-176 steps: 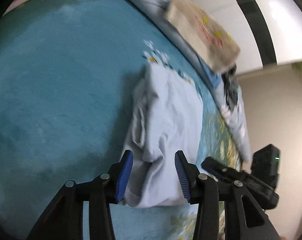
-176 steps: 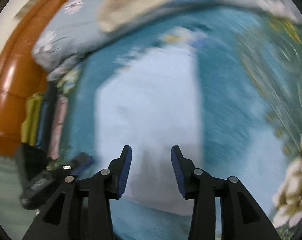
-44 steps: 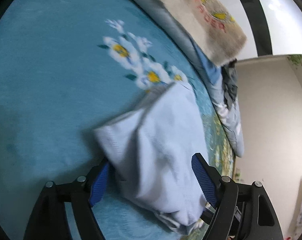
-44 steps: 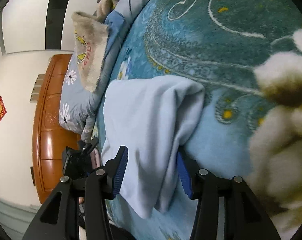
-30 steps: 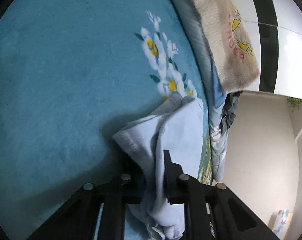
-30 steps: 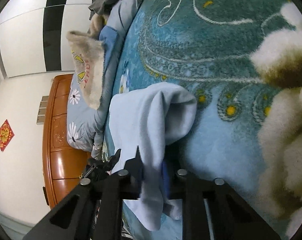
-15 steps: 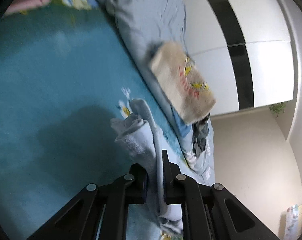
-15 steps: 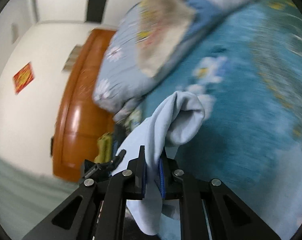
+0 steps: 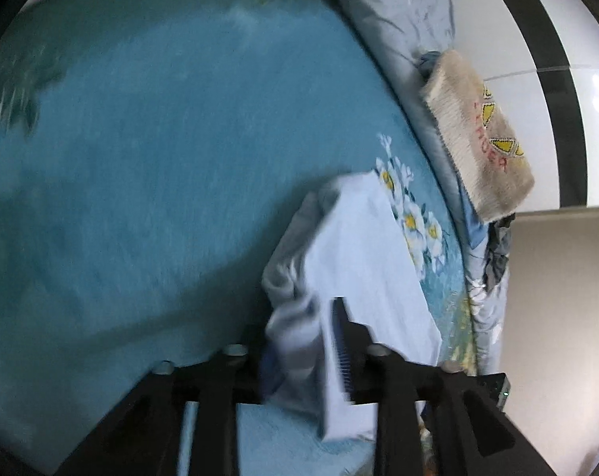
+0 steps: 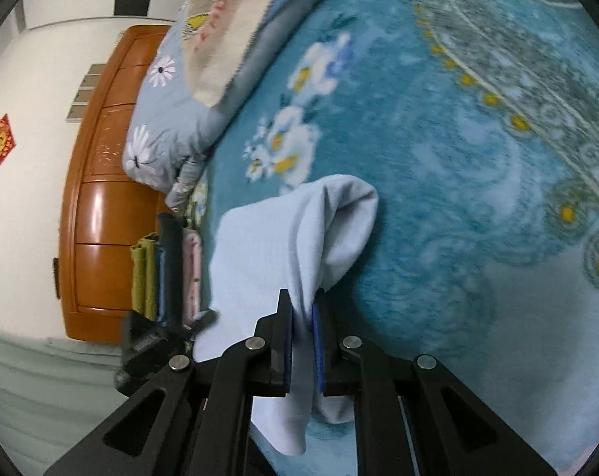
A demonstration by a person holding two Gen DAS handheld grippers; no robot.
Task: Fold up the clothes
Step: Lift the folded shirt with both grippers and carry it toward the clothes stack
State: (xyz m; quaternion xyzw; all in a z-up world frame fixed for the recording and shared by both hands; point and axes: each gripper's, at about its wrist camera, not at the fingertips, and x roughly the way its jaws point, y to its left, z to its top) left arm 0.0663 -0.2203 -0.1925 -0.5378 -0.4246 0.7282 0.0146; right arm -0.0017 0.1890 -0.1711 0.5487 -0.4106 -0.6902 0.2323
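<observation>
A folded light blue garment (image 9: 362,246) hangs between my two grippers over the teal floral blanket (image 9: 140,158). My left gripper (image 9: 303,353) has its jaws partly apart with a bunched edge of the garment between them; the frame is blurred. In the right wrist view my right gripper (image 10: 301,341) is shut on the other edge of the garment (image 10: 283,246), which drapes up and over in a rounded fold. The left gripper's body (image 10: 156,337) shows at the lower left of that view.
A beige fuzzy pillow (image 9: 477,131) lies on a grey-blue flowered quilt (image 9: 398,39) at the bed's far side. A wooden headboard (image 10: 97,198) and a stack of folded clothes (image 10: 164,273) lie left in the right view. A white wardrobe (image 9: 537,20) stands behind.
Both grippers have dropped back toward the blanket with the garment. The left jaws, tightly shut half a second ago, now stand partly apart around the cloth. The right stays clamped.
</observation>
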